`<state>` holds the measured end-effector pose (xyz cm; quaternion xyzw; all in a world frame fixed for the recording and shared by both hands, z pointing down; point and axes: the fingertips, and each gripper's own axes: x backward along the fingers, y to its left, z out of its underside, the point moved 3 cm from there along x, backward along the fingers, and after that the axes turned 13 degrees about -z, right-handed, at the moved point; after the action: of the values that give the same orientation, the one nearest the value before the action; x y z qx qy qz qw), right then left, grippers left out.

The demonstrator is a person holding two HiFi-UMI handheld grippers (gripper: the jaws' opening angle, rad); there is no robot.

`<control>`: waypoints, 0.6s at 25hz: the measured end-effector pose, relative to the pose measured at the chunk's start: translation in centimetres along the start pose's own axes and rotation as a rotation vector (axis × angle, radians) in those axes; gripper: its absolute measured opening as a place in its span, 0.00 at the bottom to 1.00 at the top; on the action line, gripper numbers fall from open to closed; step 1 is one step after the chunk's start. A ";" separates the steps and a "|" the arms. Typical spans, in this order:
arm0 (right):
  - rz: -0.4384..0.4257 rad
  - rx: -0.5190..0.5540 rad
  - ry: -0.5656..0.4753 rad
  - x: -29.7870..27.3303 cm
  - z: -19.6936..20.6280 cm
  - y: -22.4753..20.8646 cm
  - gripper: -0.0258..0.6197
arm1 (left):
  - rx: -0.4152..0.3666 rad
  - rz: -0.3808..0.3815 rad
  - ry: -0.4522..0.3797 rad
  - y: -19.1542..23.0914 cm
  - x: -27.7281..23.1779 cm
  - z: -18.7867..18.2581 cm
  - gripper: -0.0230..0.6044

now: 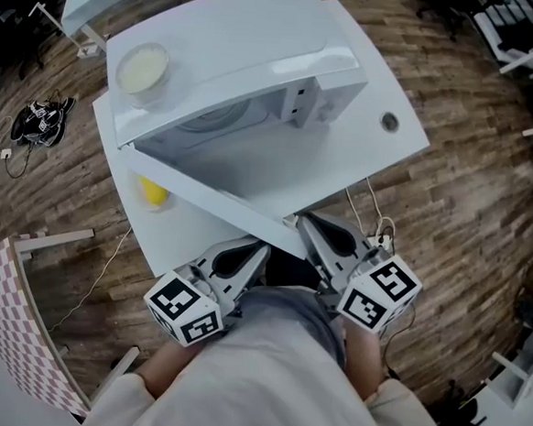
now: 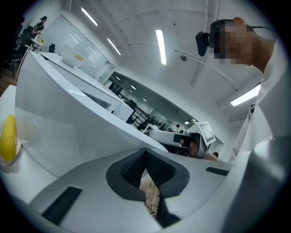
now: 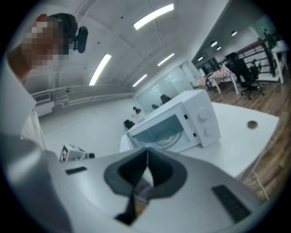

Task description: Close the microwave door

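Both jaws closed on nothing: the left hand-held gripper (image 1: 262,251) and right hand-held gripper (image 1: 304,221) sit at lower centre of the head view, tips just beside the free edge of the open door (image 1: 212,199); contact cannot be confirmed. The microwave (image 1: 252,50) stands on the white table (image 1: 382,148), cavity facing the lower frame. The door's long edge runs from centre left down toward the grippers. A bowl (image 1: 142,69) rests on the microwave's top.

The left gripper's own view, jaws (image 2: 146,152) together, fills with the door (image 2: 68,118) and shows a yellow object (image 2: 8,139) at far left. The right gripper's view, jaws (image 3: 147,152) together, alone shows the microwave (image 3: 182,123) cavity and two knobs (image 3: 207,120).
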<state>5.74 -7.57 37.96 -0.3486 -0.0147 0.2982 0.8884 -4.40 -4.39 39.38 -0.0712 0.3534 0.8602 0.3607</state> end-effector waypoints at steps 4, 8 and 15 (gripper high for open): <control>0.002 -0.003 -0.001 -0.2 -0.7 -0.9 0.08 | -0.001 0.003 0.005 0.1 -0.8 -0.5 0.06; -0.003 -0.011 -0.004 -0.3 -1.4 -1.6 0.08 | -0.006 0.012 0.011 0.1 -1.5 -1.0 0.06; -0.012 -0.009 -0.003 -0.7 -2.3 -2.8 0.08 | -0.001 0.014 0.015 0.4 -2.6 -1.5 0.06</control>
<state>7.18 -10.96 38.07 -0.3520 -0.0194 0.2933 0.8887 -2.97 -7.06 39.42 -0.0754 0.3559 0.8624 0.3520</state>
